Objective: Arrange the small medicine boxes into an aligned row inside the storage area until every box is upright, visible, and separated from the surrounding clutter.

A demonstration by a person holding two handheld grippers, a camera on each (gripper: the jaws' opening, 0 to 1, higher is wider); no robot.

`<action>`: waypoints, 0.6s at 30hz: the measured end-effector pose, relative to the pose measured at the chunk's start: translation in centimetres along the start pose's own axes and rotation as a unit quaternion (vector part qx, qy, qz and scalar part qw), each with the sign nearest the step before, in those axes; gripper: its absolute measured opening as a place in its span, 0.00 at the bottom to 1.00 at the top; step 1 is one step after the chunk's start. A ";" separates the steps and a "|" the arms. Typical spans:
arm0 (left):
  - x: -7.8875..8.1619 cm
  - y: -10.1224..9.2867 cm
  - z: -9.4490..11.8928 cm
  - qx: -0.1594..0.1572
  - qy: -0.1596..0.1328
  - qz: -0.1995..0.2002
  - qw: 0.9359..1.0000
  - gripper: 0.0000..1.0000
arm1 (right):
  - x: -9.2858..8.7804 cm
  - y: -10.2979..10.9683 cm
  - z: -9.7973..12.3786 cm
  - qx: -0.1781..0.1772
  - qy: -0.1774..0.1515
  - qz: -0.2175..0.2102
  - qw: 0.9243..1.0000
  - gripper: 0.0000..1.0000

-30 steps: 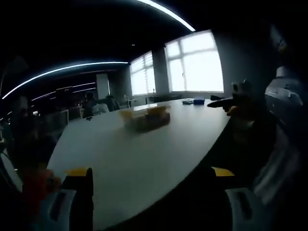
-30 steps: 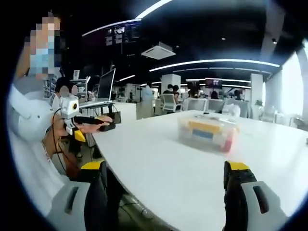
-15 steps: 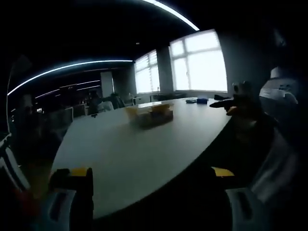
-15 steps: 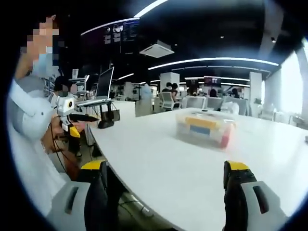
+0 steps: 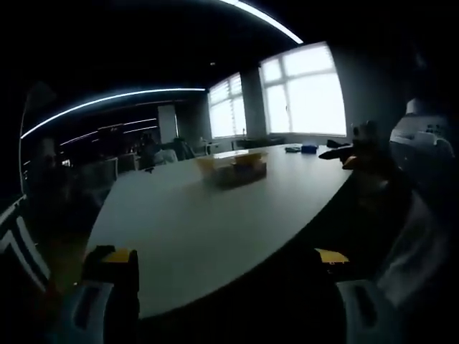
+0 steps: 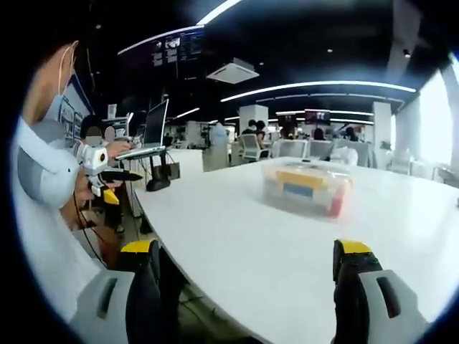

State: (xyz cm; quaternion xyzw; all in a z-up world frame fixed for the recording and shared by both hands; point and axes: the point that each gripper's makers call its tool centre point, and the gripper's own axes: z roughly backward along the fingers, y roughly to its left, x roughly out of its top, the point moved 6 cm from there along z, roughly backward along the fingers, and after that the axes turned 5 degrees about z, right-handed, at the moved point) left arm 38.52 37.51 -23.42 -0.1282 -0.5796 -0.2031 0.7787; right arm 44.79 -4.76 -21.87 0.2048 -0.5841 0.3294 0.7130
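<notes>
You were only approaching: both grippers, left [image 5: 219, 276] and right [image 6: 247, 269], had fingers spread, empty. The clear bin [image 6: 305, 188] sat at 12 o'clock on the tabletop [image 6: 237, 236]; your next move was, I judge, reaching it.

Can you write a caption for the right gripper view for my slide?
Open right hand-held gripper hovers at the edge of a white table, facing a clear storage box of medicine boxes.

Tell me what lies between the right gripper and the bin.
Bare white table. In the right gripper view, nothing stands between the open right gripper and the clear bin of boxes.
</notes>
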 end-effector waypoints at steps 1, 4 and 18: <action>0.0 0.0 0.0 0.000 -0.001 0.000 1.000 0.99 | 0.0 0.0 0.0 0.001 0.001 0.002 1.000 0.99; -0.1 0.0 0.2 0.002 -0.002 0.002 1.000 0.99 | 0.0 0.0 -0.2 0.005 0.003 0.004 1.000 0.99; -0.7 0.8 0.5 0.002 -0.008 0.014 1.000 0.99 | 0.5 0.5 -0.4 0.003 0.007 0.015 1.000 0.99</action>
